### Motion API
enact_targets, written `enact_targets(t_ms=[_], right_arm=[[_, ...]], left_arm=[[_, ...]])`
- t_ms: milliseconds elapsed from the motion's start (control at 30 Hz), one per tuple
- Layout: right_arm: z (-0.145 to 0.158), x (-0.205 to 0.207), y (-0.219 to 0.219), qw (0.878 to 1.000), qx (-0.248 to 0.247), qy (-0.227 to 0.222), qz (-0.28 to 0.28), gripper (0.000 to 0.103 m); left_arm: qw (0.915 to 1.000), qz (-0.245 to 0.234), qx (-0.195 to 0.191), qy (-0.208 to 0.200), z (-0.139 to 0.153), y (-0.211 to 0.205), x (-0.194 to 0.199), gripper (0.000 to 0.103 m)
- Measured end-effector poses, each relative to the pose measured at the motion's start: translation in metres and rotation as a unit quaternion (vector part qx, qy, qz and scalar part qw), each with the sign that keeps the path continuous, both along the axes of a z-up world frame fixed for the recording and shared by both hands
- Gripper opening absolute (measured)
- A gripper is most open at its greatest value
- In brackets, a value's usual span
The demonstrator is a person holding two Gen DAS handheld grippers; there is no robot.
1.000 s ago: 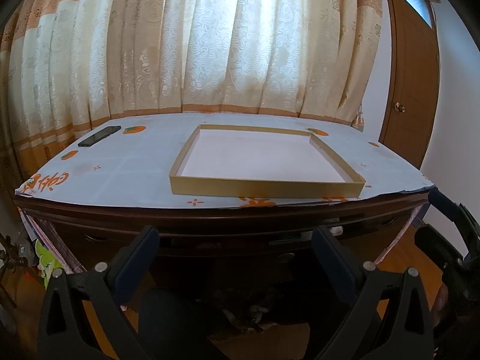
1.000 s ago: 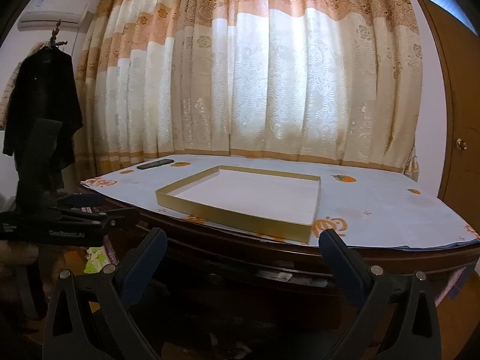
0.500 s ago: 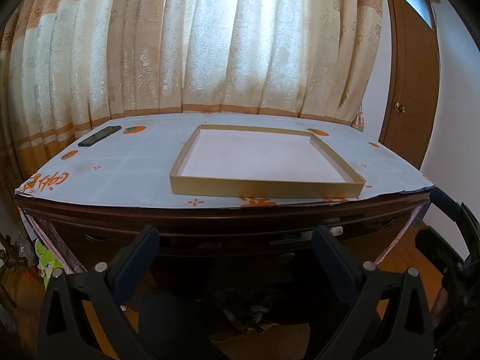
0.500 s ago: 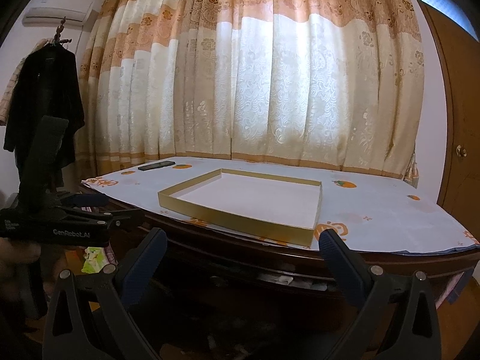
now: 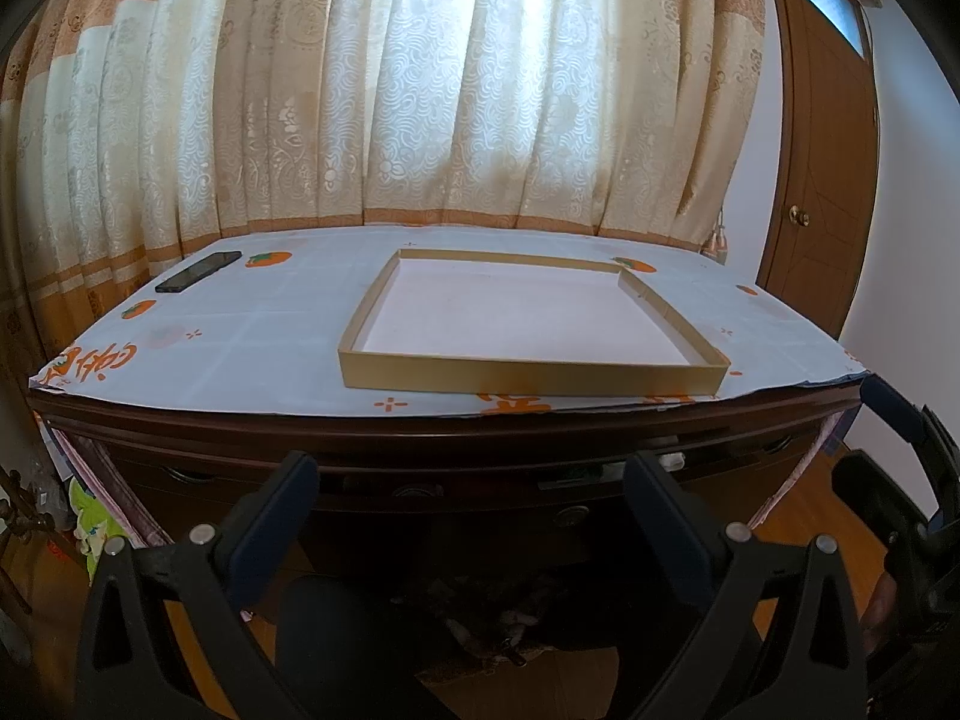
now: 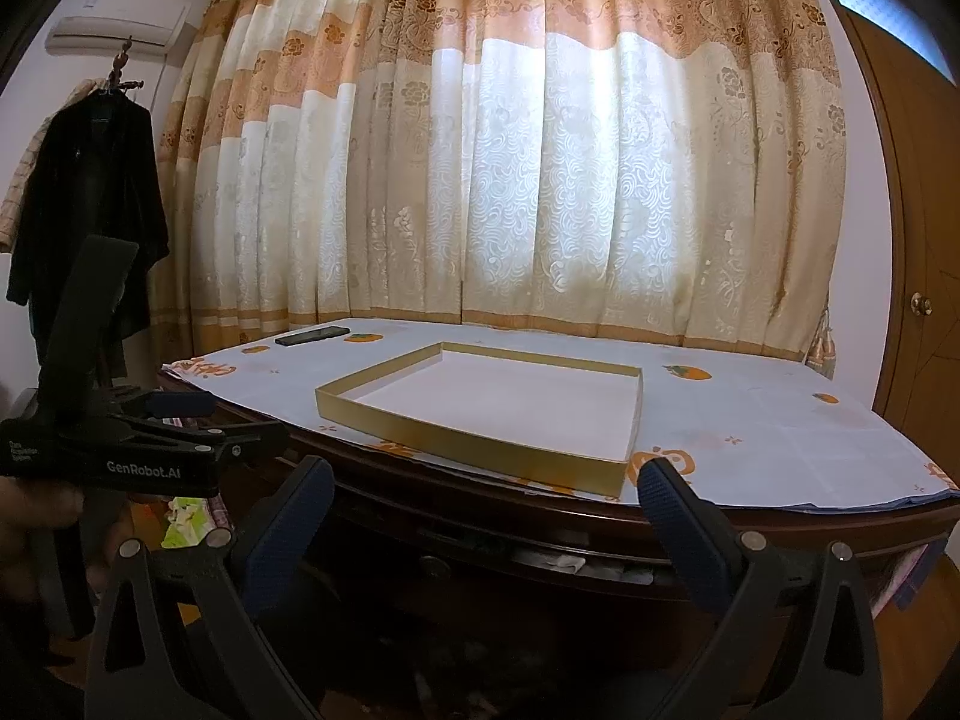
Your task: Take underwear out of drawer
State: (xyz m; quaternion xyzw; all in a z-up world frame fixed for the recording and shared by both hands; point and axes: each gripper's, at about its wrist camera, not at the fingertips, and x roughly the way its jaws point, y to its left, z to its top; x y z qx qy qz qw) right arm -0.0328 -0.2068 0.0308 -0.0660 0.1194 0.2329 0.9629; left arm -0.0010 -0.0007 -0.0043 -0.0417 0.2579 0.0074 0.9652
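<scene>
Dark wood drawer [image 5: 456, 480] sits barely ajar under the desk's front edge; both the left gripper [image 5: 468, 516] and right gripper [image 6: 480, 516] hover spread, empty. Pulling the drawer open comes next.

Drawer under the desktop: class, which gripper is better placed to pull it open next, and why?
Probably the left gripper: open, it faces the drawer front squarely, with the knob nearly centred ahead. The right gripper, also open, meets it obliquely.
</scene>
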Motion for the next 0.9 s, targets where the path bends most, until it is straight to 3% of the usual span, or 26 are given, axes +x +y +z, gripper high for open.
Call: enact_targets(t_ms=[533, 900], right_arm=[[-0.003, -0.003, 0.002, 0.999, -0.029, -0.026, -0.026, 0.103], [-0.021, 0.009, 0.000, 1.000, -0.008, -0.007, 0.020, 0.103]], left_arm=[[1.0000, 0.000, -0.001, 0.000, 0.000, 0.000, 0.000, 0.103], [1.0000, 0.000, -0.003, 0.004, -0.001, -0.004, 0.000, 0.103]])
